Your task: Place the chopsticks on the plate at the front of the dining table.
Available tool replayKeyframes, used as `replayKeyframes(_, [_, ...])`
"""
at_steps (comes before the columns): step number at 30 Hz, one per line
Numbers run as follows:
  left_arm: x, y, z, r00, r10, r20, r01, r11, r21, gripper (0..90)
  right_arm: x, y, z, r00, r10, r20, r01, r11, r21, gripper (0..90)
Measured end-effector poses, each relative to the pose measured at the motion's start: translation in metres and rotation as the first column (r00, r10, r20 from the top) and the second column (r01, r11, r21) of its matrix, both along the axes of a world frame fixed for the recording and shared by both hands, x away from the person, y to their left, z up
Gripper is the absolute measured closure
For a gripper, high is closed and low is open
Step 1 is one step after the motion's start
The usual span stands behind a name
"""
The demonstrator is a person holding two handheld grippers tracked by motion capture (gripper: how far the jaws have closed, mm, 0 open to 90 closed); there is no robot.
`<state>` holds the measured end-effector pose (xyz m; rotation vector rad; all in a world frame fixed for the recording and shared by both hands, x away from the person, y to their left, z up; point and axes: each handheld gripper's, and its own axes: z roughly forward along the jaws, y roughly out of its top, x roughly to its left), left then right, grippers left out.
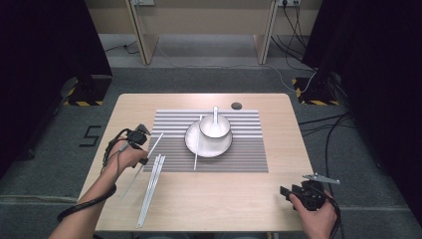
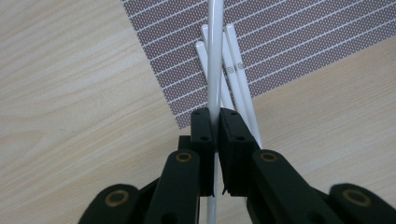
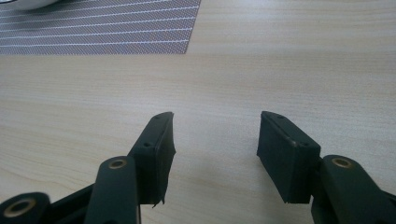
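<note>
My left gripper (image 1: 143, 159) (image 2: 217, 116) is shut on one white chopstick (image 1: 155, 143) (image 2: 214, 60) at the left edge of the striped placemat (image 1: 249, 149) (image 2: 289, 32). The stick runs slantwise through the jaws, a little above the table. Under it lie several more white chopsticks (image 1: 151, 191) (image 2: 239, 79), side by side, half on the mat and half on the wood. My right gripper (image 1: 287, 192) (image 3: 215, 135) stands open over bare wood near the table's front right corner, with nothing between its jaws.
A white plate (image 1: 221, 147) sits mid-mat, and on it stands a white bowl (image 1: 219, 130) holding a spoon (image 1: 215, 115). One chopstick (image 1: 197, 149) leans across the plate's left rim. A small dark disc (image 1: 236, 105) lies near the table's far edge. The placemat's corner (image 3: 93, 28) shows ahead of my right gripper.
</note>
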<state>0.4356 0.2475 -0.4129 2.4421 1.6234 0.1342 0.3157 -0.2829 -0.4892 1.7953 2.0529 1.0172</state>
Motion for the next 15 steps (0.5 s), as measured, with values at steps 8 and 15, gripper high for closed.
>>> replayKeyframes(8, [0.0014,-0.0029,-0.0005,1.0,0.003,0.0,-0.003,1.0,-0.008,84.5,0.0,0.0,0.0001,1.0,0.0,0.0,0.0,1.0,0.0,46.1])
replayKeyframes(15, [0.0023,-0.0041,-0.0009,1.0,0.001,-0.002,-0.001,1.0,-0.006,84.5,0.0001,0.0,-0.0001,1.0,0.0,0.001,0.0,1.0,0.0,46.1])
